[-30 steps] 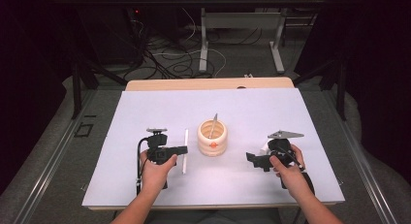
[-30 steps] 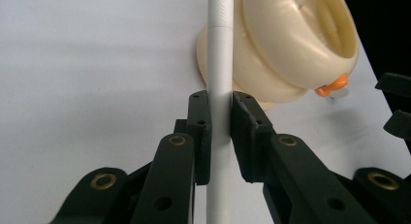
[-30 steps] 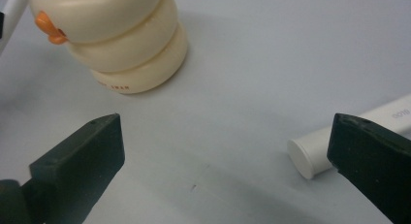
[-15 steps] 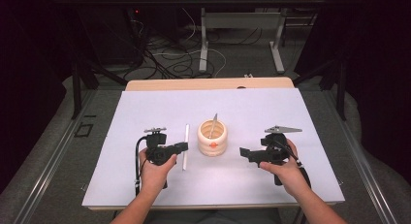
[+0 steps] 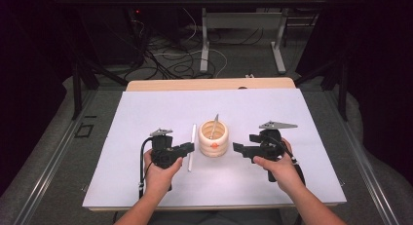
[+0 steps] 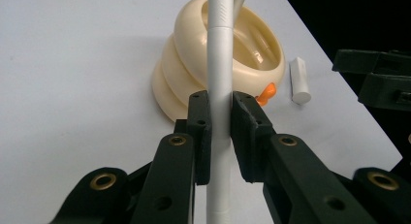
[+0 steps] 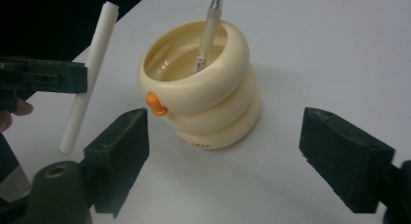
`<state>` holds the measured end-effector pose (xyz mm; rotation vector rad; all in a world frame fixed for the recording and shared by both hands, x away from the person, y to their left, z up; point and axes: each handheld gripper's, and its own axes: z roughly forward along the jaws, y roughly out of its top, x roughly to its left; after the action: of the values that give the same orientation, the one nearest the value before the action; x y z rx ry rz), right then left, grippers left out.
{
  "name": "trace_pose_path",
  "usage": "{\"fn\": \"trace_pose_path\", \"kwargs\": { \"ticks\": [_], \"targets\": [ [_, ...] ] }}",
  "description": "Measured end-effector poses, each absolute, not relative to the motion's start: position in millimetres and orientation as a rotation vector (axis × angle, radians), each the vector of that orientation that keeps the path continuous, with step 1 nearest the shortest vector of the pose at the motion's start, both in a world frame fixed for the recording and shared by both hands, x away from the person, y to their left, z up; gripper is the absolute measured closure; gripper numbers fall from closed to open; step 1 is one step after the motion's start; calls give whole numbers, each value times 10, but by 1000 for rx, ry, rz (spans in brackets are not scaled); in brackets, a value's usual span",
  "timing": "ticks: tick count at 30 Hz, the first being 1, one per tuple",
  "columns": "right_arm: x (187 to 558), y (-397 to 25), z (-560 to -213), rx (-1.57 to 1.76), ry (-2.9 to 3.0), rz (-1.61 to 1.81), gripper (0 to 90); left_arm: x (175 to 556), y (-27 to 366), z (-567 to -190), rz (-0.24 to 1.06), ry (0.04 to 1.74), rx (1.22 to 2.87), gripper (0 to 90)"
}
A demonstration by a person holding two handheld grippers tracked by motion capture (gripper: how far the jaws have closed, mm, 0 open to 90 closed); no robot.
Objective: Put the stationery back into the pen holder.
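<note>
Since a second ago, near side: both hands have shifted inward along the near half of the white sheet (image 5: 146, 113), toward the middle.
Left gripper (image 5: 187, 148): it has closed the small gap to its right and now has its jaws clamped on the pen (image 6: 219, 54), gripping the barrel about midway.
Pen: white, lying near-to-far just left of the cup (image 5: 213, 137). Its place on the sheet has hardly changed. Whether it is already off the sheet cannot be told.
Right gripper (image 5: 237, 148): it has moved left and now sits just right of the cup. Its jaws stand wide apart, one to either side of the cup in the right gripper view, touching nothing.
Cup: cream, ringed, with an orange knob on the near side. It is upright in the middle of the sheet, where it stood before. A second pen (image 7: 206, 40) already leans inside it.
Beyond the cup: a short white stub (image 6: 300, 81) lies on the sheet in the left gripper view.
Meaning: the grasp looks made, so the pen is probably ready to be lifted, tipped upright and dropped into the cup.
Right gripper's likely part: it seems placed to steady the cup.
Risk: the leaning pen takes up part of the mouth.
</note>
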<state>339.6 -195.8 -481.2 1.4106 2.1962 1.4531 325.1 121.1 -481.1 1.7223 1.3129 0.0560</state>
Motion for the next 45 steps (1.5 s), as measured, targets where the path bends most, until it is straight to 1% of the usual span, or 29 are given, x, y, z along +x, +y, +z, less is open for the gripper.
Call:
{"fn": "trace_pose_path", "kwargs": {
  "ticks": [2, 6, 16, 21, 28, 36, 38, 45],
  "targets": [
    [3399, -1936, -4806, 1418, 2208, 1478, 269, 3243, 1200, -4809, 64, 1301, 1729, 785],
    [3401, -1901, -4768, 1474, 2205, 1519, 328, 3224, 1156, -4812, 72, 1287, 1732, 786],
    [3396, -1836, -4776, 1537, 2254, 1569, 353, 3158, 1010, -4819, 58, 1228, 1781, 785],
    [3389, -1823, -4781, 1636, 2281, 1575, 370, 3120, 924, -4821, 59, 1191, 1805, 785],
    [3373, -1825, -4793, 1735, 2231, 1691, 438, 3066, 821, -4824, 50, 1148, 1824, 786],
    [3364, -1790, -4836, 1771, 2239, 1723, 499, 3009, 694, -4845, 49, 1104, 1861, 785],
    [3359, -1782, -4846, 1780, 2236, 1743, 534, 2997, 668, -4853, 49, 1093, 1873, 786],
    [3346, -1745, -4868, 1794, 2246, 1760, 545, 2960, 588, -4869, 47, 1068, 1896, 786]
  ]
}}
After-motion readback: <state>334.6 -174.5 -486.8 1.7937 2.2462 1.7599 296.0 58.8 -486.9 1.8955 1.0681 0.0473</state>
